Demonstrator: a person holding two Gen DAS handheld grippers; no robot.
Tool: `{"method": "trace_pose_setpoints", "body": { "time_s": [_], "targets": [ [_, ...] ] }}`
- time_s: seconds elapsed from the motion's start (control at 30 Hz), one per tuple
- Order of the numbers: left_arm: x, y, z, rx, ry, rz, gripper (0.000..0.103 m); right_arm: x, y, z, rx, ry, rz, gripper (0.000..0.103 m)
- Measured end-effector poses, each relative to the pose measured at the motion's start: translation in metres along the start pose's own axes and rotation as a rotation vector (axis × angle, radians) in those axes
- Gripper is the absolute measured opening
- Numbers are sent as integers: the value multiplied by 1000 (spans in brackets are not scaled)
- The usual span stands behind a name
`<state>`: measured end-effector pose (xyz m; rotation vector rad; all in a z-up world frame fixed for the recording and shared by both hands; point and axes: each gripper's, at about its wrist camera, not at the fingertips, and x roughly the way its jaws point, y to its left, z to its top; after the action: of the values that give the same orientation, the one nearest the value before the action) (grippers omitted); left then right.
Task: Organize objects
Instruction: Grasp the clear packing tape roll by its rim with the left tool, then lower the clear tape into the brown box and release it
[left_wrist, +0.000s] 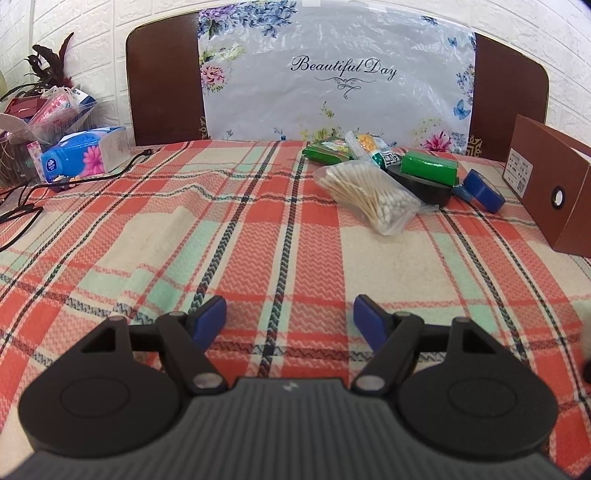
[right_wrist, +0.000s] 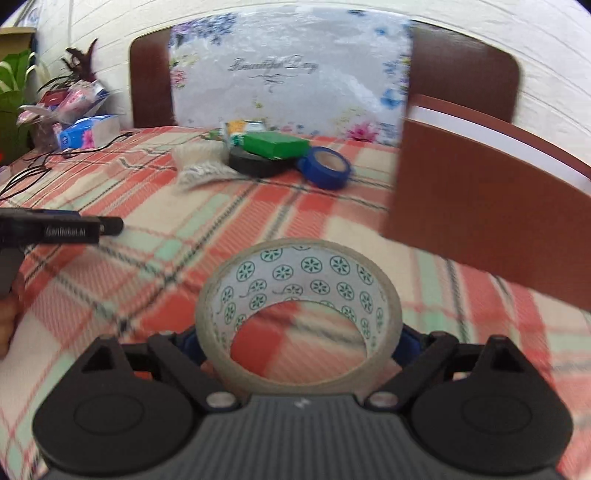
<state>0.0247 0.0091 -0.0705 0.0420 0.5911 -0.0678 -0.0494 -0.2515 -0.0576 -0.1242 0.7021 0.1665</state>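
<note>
My right gripper (right_wrist: 299, 339) is shut on a clear tape roll (right_wrist: 295, 380) with a patterned core, held above the plaid cloth, just left of a brown box (right_wrist: 480, 218). My left gripper (left_wrist: 290, 317) is open and empty, low over the cloth near its front; it also shows in the right wrist view (right_wrist: 110, 225) at the left. Toward the back lie a bag of cotton swabs (left_wrist: 369, 195), a black tape roll (left_wrist: 424, 184) with a green block (left_wrist: 430, 168) on it, a blue tape roll (left_wrist: 484, 190) and green packets (left_wrist: 328, 149).
The brown box (left_wrist: 550, 184) stands at the right edge. A tissue pack (left_wrist: 85, 155), clutter and black cables (left_wrist: 22, 210) lie at the left. A wooden headboard with a flowered sheet (left_wrist: 332, 81) stands behind the cloth.
</note>
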Motion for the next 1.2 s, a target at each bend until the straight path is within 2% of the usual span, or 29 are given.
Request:
{"method": "trace_pose_setpoints", "body": {
  "time_s": [0.07, 0.1, 0.2, 0.3, 0.4, 0.47, 0.57, 0.63, 0.7, 0.77, 0.83, 1.0, 1.1, 1.2],
  "targets": [
    [0, -5, 5, 8, 26, 17, 78, -14, -7, -11, 7, -13, -31, 98],
    [-2, -10, 9, -2, 54, -4, 76, -20, -10, -15, 4, -23, -50, 102],
    [-23, -39, 26, -41, 109, -224, 73, -29, -13, -22, -12, -35, -60, 102],
    [-58, -91, 36, 74, 95, -384, 75, -28, -14, -26, -8, -29, -48, 100],
    [-73, -135, 37, 202, 137, -464, 74, -27, -17, -26, -6, -31, -32, 99],
    [-72, -151, 35, 227, 183, -504, 74, -27, -18, -28, 1, -30, -20, 99],
    [-64, -166, 28, 249, 256, -533, 59, -30, -20, -30, 12, -27, -9, 99],
    [-55, -174, 19, 285, 303, -533, 38, -31, -22, -32, 15, -26, -8, 98],
    [-47, -179, 13, 285, 345, -574, 24, -32, -26, -33, 24, -22, 19, 93],
    [-49, -183, 15, 289, 333, -561, 24, -32, -27, -33, 25, -25, 30, 93],
    [-61, -190, 31, 315, 270, -558, 23, -35, -29, -29, 35, -56, 17, 93],
    [-78, -208, 109, 285, 71, -602, 23, -59, -55, 21, 3, -255, -80, 93],
    [-68, -236, 148, 269, -6, -602, 24, -59, -82, 61, -17, -348, -158, 93],
    [-37, -273, 169, 281, -15, -587, 24, -37, -118, 91, 2, -342, -193, 93]
  ]
}}
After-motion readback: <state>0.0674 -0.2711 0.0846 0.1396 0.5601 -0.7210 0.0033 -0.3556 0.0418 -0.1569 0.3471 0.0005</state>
